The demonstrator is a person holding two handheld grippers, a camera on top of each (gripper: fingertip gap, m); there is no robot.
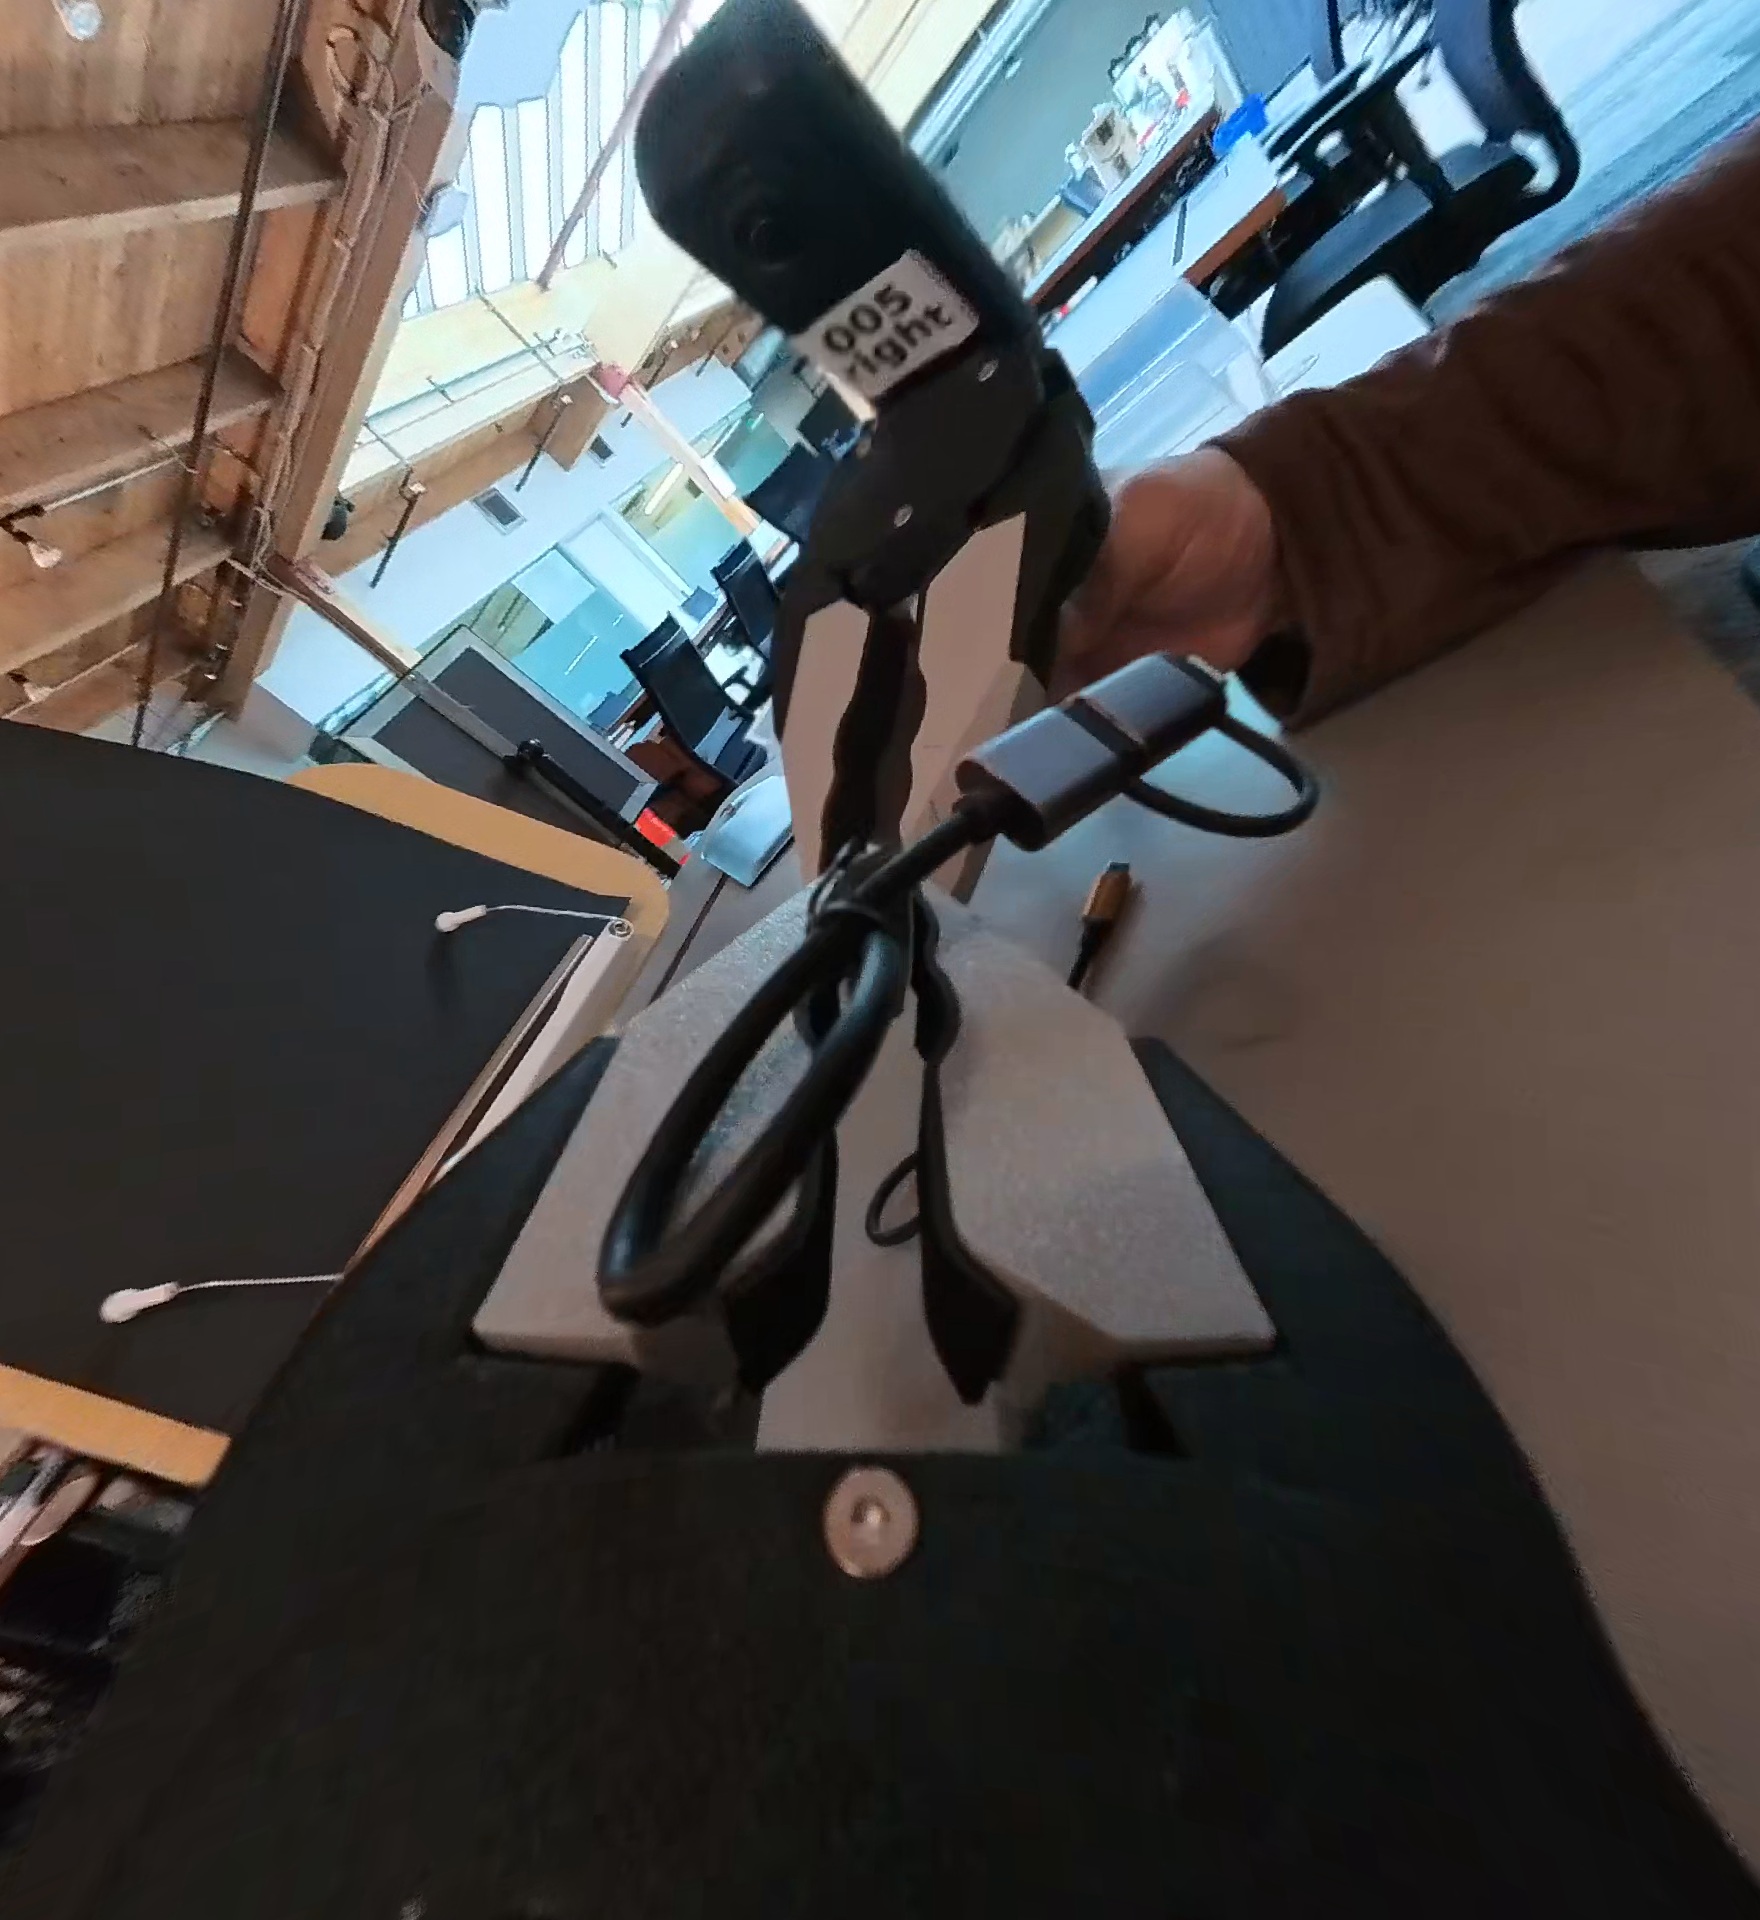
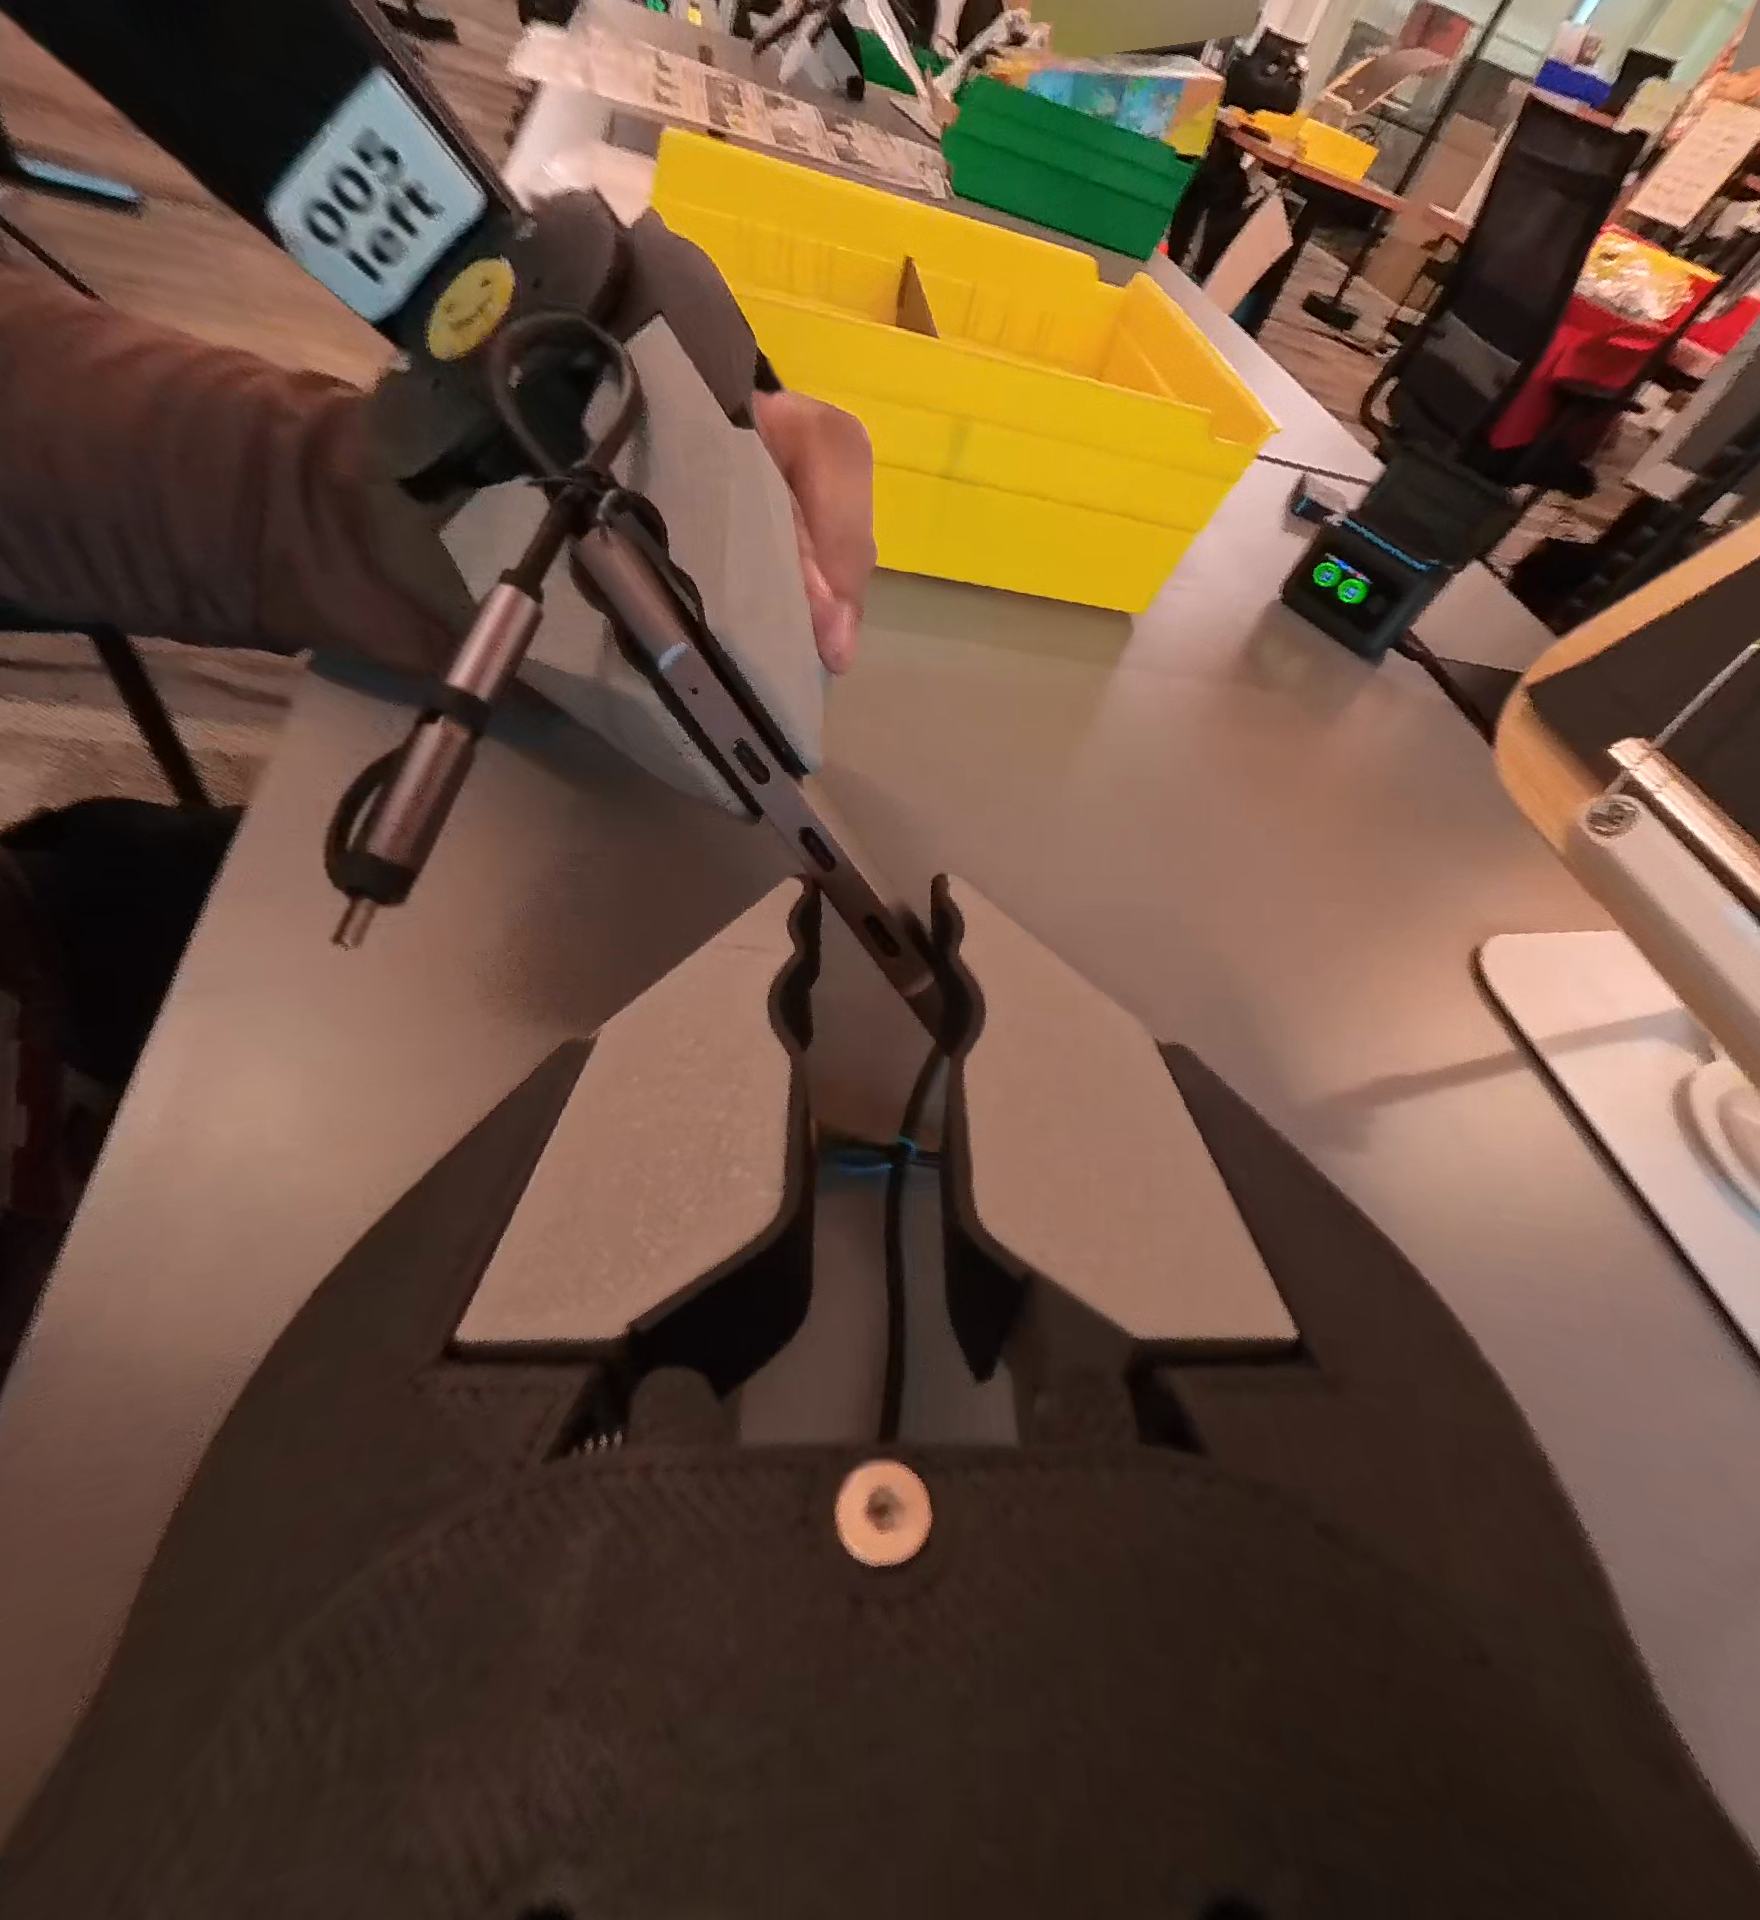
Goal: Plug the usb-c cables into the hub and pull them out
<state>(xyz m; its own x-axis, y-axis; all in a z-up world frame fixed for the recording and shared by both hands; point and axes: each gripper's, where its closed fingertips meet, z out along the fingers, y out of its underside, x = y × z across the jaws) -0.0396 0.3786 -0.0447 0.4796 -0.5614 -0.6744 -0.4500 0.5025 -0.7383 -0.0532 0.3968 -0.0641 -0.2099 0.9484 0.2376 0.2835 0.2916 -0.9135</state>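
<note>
Both grippers are raised above the grey table [image 2: 1219, 831], pointing at each other, with the hub [image 2: 803, 821] stretched between them.

The right gripper [image 2: 876, 951] has its fingers [image 2: 689, 1122] drawn in to a narrow gap, and the near end of the slim grey USB-C hub sits in that gap against the right finger's black pad. I cannot tell whether the left pad also touches it. The hub tilts up and away, its row of ports facing the right wrist camera.

Its far end goes to the left gripper [image 1: 881, 935], whose fingers [image 1: 1084, 1174] are nearly together around the hub's far end, where its short black lead [image 1: 741, 1122] comes out; the lead loops over that gripper's grey finger, bound by a thin tie. From the loop the lead runs on to a grey adapter plug [image 2: 429, 727], which hangs free in the air, metal tip downward, with a small black tether loop at its side.

On the table past the left gripper's tip lies a loose cable with a brass-coloured plug [image 1: 1104, 904], apart from the hub.

A person's hand [image 1: 1182, 571] in a brown sleeve holds the right gripper. Farther back on the table stands a yellow bin [image 2: 959, 416], and to the right a small black device [image 2: 1359, 587] with two green lights.
</note>
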